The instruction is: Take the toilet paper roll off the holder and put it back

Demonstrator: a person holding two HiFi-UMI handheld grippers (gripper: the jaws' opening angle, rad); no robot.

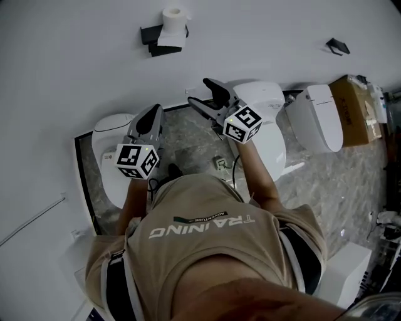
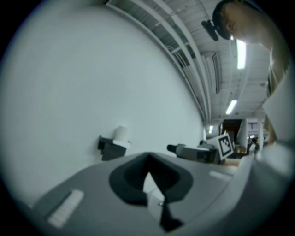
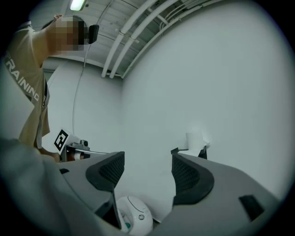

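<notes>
White toilet paper roll [image 1: 172,17] stands on its black wall-mounted holder [image 1: 152,37], well apart from both grippers. I record the left gripper [image 1: 155,111] with its jaws pressed together on nothing. The right gripper [image 1: 199,93] has its jaws spread wide, nothing between them.

The person wears a tan short-sleeved T-shirt [image 1: 207,251] printed "TRAINING" in white, with dark straps [image 1: 302,251], possibly a harness, over the shoulders. The left gripper [image 1: 151,115] and right gripper [image 1: 198,91] are grey with black ribbed pads [image 3: 190,177] and black-and-white marker cubes [image 1: 136,161].
</notes>
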